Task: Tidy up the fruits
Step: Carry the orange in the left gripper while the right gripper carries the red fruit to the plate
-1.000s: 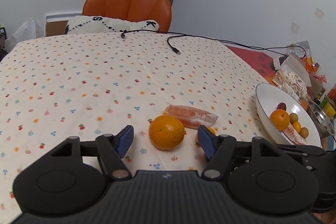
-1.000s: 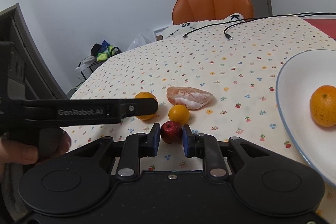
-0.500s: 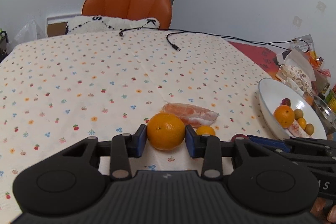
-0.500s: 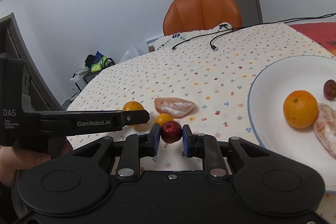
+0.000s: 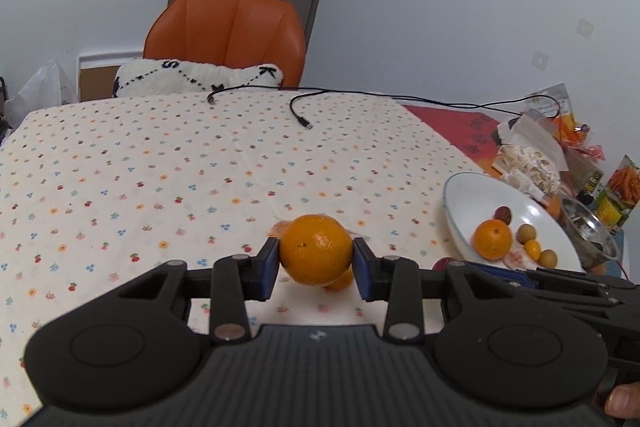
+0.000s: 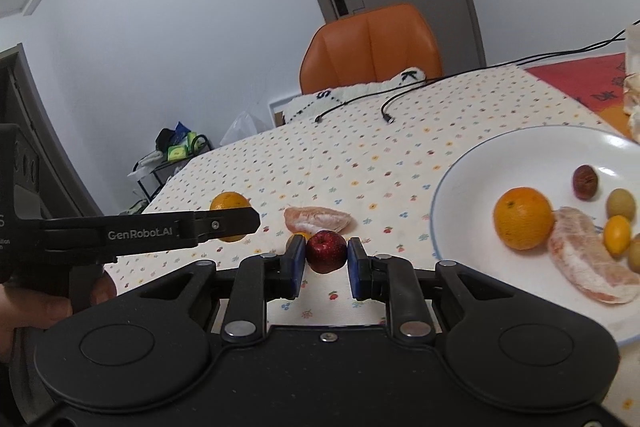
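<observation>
Left gripper (image 5: 316,264) jaws clamped on orange (image 5: 316,250); right gripper (image 6: 326,262) jaws clamped on small red fruit (image 6: 326,251), near white plate (image 6: 520,151).

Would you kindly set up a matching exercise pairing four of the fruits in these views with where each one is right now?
Things:
1. large orange
2. small red fruit
3. peeled pomelo segment
4. dark red date

Places:
A. lying on the tablecloth, held by nothing
B. in the white plate
C. between the fingers of the left gripper
D. between the fingers of the right gripper

Pairs: 1-C, 2-D, 3-A, 4-B
</observation>
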